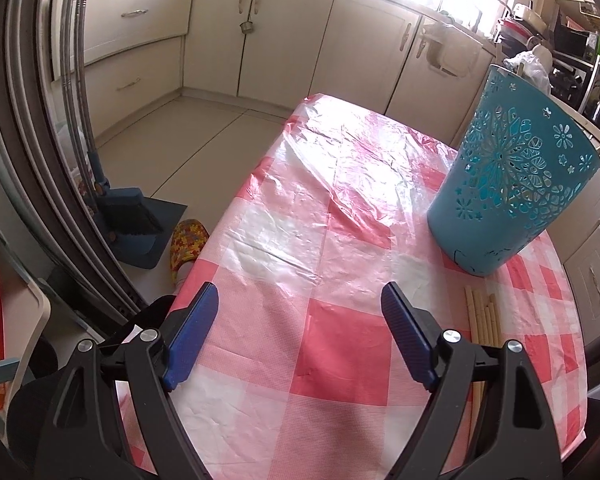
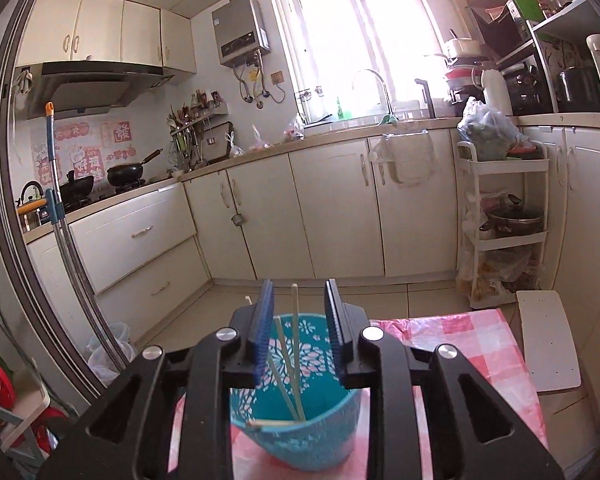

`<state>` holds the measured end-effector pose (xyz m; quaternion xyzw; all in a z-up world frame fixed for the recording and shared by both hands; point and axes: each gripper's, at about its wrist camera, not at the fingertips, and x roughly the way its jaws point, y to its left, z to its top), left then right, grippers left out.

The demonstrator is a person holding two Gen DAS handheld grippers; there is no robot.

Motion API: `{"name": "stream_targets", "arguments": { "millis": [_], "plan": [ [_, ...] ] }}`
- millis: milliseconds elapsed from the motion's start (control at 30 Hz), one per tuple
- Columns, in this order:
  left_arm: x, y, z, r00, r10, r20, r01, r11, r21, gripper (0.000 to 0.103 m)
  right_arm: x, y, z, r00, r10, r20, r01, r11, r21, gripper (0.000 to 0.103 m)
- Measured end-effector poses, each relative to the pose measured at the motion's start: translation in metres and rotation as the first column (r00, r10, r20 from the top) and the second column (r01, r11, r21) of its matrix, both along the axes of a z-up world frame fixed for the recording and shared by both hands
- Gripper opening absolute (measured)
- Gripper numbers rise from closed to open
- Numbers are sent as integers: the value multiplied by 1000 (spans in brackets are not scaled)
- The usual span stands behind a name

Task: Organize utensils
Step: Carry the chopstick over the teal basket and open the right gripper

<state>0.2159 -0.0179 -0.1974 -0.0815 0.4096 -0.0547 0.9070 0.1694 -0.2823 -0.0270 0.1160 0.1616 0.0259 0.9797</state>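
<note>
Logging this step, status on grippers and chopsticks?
Left gripper open, empty, over the table. Right gripper open above the teal basket, several chopsticks inside. More loose chopsticks beside the basket. Nothing blocking.

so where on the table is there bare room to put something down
The bare stretch of checked tablecloth runs from the left gripper to the far edge, left of the teal basket. Crowded: the right side, where loose chopsticks lie before the basket.

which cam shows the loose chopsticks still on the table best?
Left wrist. The loose chopsticks lie on the checked tablecloth below the teal basket, partly behind the left gripper. Right wrist looks down into the basket and shows only the chopsticks already inside.
</note>
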Motion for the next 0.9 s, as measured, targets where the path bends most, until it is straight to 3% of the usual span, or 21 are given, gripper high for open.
{"name": "stream_targets", "arguments": {
  "millis": [100,233,500,667,900],
  "plan": [
    [-1,-3,1,1000,1,9,-1,1000,17,80,-24,1,-15,999,2,-49,-3,1000,-15,29],
    [-2,-4,2,1000,2,17,-2,999,33,80,-44,10,-53,982,19,-189,-24,999,-24,31],
    [-5,-4,3,1000,-2,28,1,999,39,81,-39,36,-126,890,82,-448,-77,997,30,28],
    [-5,-5,2,1000,-10,27,9,999,42,81,-31,47,-146,855,92,-510,-81,996,44,26],
    [-4,-5,0,1000,-13,22,12,999,39,81,-30,53,-159,843,80,-533,-84,996,18,26]
  ]
}}
